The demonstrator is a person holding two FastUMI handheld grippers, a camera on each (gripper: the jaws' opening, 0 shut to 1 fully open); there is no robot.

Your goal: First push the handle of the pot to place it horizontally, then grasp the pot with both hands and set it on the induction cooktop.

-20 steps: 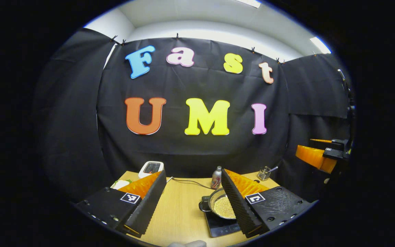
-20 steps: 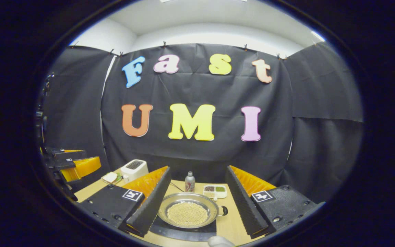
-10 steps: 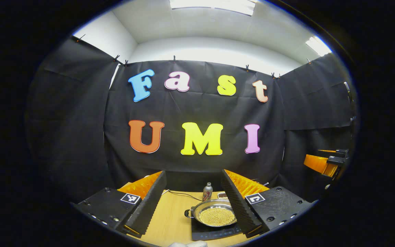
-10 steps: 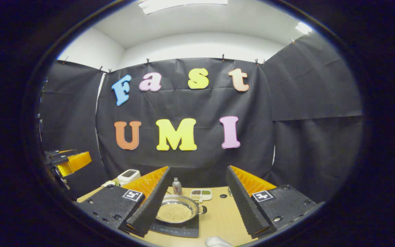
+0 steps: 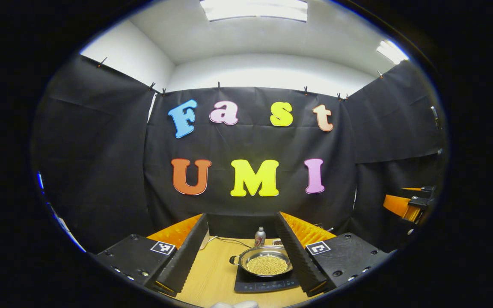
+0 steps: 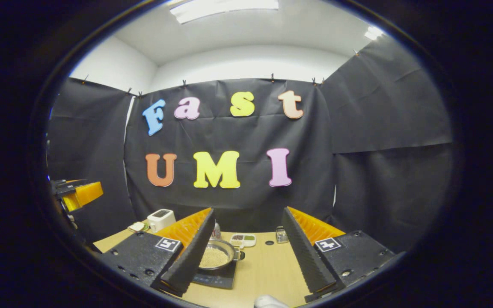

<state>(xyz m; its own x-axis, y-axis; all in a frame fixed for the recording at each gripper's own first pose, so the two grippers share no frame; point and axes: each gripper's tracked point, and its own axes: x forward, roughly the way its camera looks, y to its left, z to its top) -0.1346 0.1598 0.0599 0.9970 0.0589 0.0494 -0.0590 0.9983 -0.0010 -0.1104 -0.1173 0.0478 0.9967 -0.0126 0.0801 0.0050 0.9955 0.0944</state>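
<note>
Shiny metal pot (image 5: 268, 262) between ribbed matt-black fingers (image 5: 185, 256); glossy black cooktop (image 5: 265, 284) beneath; smooth pale wood table (image 5: 212, 273).

Wooden table (image 5: 214, 273) carries cooktop (image 5: 263, 284), toaster (image 6: 161, 219), bottle (image 5: 259, 236).

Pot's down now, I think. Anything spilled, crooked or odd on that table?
Nothing stands out. The pot sits level on the induction cooktop, its beads inside, none on the table. Both claws are open and clear of it.

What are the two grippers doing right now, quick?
Left gripper: open, holding nothing, back from the pot.
Right gripper: open, holding nothing.
</note>
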